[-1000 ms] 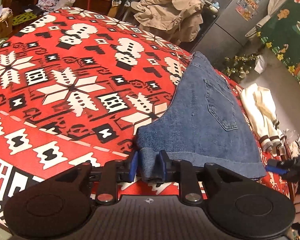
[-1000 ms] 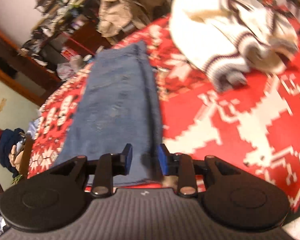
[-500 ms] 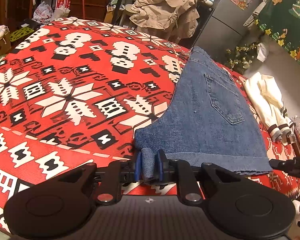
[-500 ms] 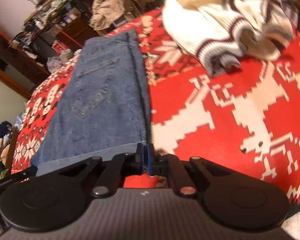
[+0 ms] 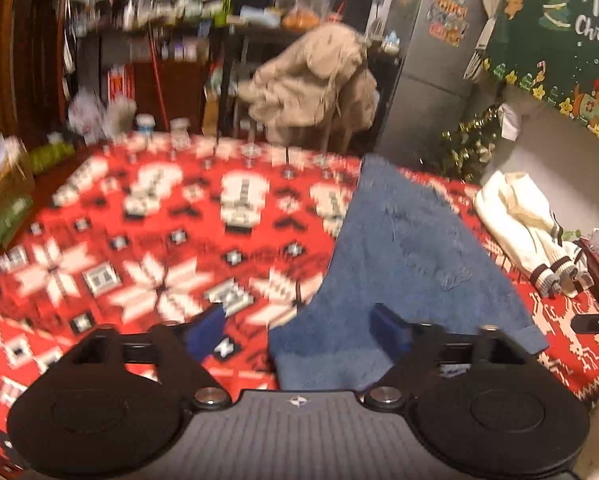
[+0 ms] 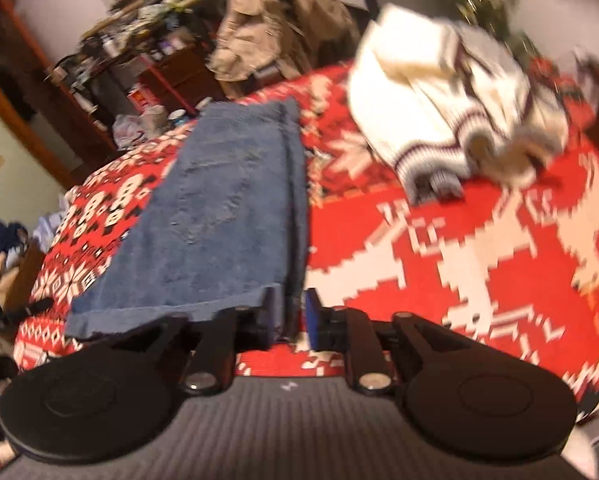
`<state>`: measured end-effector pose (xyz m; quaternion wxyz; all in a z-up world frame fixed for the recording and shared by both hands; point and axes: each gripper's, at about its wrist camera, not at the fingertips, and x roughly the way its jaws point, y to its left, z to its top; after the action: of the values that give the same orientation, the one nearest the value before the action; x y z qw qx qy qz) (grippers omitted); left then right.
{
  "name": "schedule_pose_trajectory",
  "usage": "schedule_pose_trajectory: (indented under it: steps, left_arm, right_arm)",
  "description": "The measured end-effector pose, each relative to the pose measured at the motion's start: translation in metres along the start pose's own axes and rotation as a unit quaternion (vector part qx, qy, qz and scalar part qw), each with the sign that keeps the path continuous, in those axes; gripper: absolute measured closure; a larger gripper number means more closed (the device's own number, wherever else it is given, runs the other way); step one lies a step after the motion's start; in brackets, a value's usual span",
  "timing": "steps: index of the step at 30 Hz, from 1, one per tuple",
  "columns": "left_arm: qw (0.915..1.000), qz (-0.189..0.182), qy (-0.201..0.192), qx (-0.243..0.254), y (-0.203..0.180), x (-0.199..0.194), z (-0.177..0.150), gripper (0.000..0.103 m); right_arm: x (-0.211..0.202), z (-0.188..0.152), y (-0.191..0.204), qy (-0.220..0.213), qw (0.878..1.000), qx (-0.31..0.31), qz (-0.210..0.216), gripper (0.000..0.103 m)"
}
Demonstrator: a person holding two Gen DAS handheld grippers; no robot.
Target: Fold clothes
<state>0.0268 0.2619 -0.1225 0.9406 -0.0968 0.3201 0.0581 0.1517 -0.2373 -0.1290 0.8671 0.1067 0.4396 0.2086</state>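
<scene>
Blue denim shorts [image 5: 411, 256] lie folded lengthwise on the red patterned cloth [image 5: 159, 240]. My left gripper [image 5: 299, 332] is open wide, with the shorts' near hem corner lying loose between its fingers. In the right wrist view the shorts [image 6: 227, 208] stretch away from me. My right gripper [image 6: 291, 316] is partly open around the hem's right corner, and the cloth edge sits in the gap between the blue pads. Both views are blurred by motion.
A cream sweater with dark stripes [image 5: 523, 224] lies on the cloth to the right of the shorts, also in the right wrist view [image 6: 451, 120]. A beige coat [image 5: 311, 88] hangs beyond the far edge. A grey fridge [image 5: 431, 60] stands behind.
Both grippers were shut on the shorts' hem corners half a second ago. Both have opened now, the left wide, the right slightly. The left view has tilted upward.
</scene>
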Motion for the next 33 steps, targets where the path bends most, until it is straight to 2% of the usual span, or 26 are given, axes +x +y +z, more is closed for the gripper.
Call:
schedule_pose_trajectory:
  steps: [1, 2, 5, 6, 7, 8, 10, 11, 14, 16, 19, 21, 24, 26, 27, 30, 32, 33]
  left_arm:
    - [0.9999, 0.010, -0.008, 0.011, -0.007, -0.004, 0.002, 0.012]
    - [0.9994, 0.020, -0.017, 0.022, -0.014, -0.008, 0.004, 0.010]
    - [0.9959, 0.063, -0.021, 0.061, -0.041, -0.012, 0.011, 0.006]
    - [0.9951, 0.063, -0.019, 0.074, -0.049, -0.013, 0.013, 0.006]
    - [0.9950, 0.053, -0.017, 0.083, -0.056, -0.013, 0.013, 0.006]
    - [0.9954, 0.034, -0.016, 0.088, -0.062, -0.014, 0.013, 0.006]
    - [0.9941, 0.009, -0.017, 0.107, -0.074, -0.015, 0.014, 0.006]
    - [0.9910, 0.009, -0.020, 0.132, -0.082, -0.014, 0.013, 0.006]
    - [0.9785, 0.025, -0.028, 0.203, -0.110, -0.010, 0.008, 0.010]
    - [0.9788, 0.024, -0.020, 0.202, -0.120, -0.002, 0.007, 0.011]
    - [0.9828, 0.013, 0.011, 0.184, -0.130, 0.012, 0.009, 0.005]
    - [0.9818, 0.033, 0.030, 0.185, -0.139, 0.020, 0.011, 0.004]
    - [0.9790, 0.057, 0.026, 0.194, -0.146, 0.027, 0.012, 0.007]
    - [0.9777, 0.067, 0.018, 0.198, -0.148, 0.032, 0.013, 0.006]
    - [0.9820, 0.053, 0.032, 0.178, -0.144, 0.038, 0.017, 0.005]
    - [0.9909, 0.005, 0.079, 0.108, -0.130, 0.056, 0.029, 0.005]
    - [0.9937, -0.017, 0.100, 0.047, -0.119, 0.073, 0.039, 0.007]
    - [0.9944, -0.020, 0.100, 0.026, -0.114, 0.081, 0.044, 0.014]
  right_arm:
    - [-0.004, 0.000, 0.005, -0.003, 1.000, -0.010, -0.001, 0.064]
    - [-0.009, -0.001, 0.010, -0.004, 1.000, -0.021, -0.004, 0.060]
    - [-0.020, -0.006, 0.024, -0.011, 0.998, -0.057, -0.023, 0.035]
    - [-0.024, -0.007, 0.028, -0.017, 0.997, -0.066, -0.028, 0.022]
    - [-0.028, -0.009, 0.031, -0.024, 0.996, -0.074, -0.034, 0.016]
    - [-0.032, -0.010, 0.033, -0.029, 0.996, -0.077, -0.037, 0.014]
    - [-0.037, -0.010, 0.035, -0.033, 0.995, -0.077, -0.051, 0.003]
    - [-0.038, -0.010, 0.037, -0.038, 0.994, -0.083, -0.065, 0.001]
    - [-0.041, -0.013, 0.046, -0.058, 0.984, -0.118, -0.122, 0.001]
    - [-0.042, -0.016, 0.055, -0.067, 0.976, -0.144, -0.152, 0.001]
    - [-0.042, -0.018, 0.060, -0.066, 0.973, -0.158, -0.153, 0.001]
    - [-0.040, -0.017, 0.061, -0.060, 0.975, -0.157, -0.144, 0.001]
    - [-0.036, -0.011, 0.059, -0.053, 0.979, -0.150, -0.130, 0.001]
    - [-0.031, -0.004, 0.054, -0.044, 0.984, -0.132, -0.112, 0.007]
    - [-0.026, 0.002, 0.049, -0.036, 0.988, -0.115, -0.099, 0.012]
    - [-0.013, 0.021, 0.035, -0.032, 0.994, -0.072, -0.072, 0.016]
    - [0.002, 0.036, 0.028, -0.026, 0.996, -0.057, -0.058, 0.024]
    - [0.011, 0.044, 0.024, -0.020, 0.997, -0.047, -0.050, 0.035]
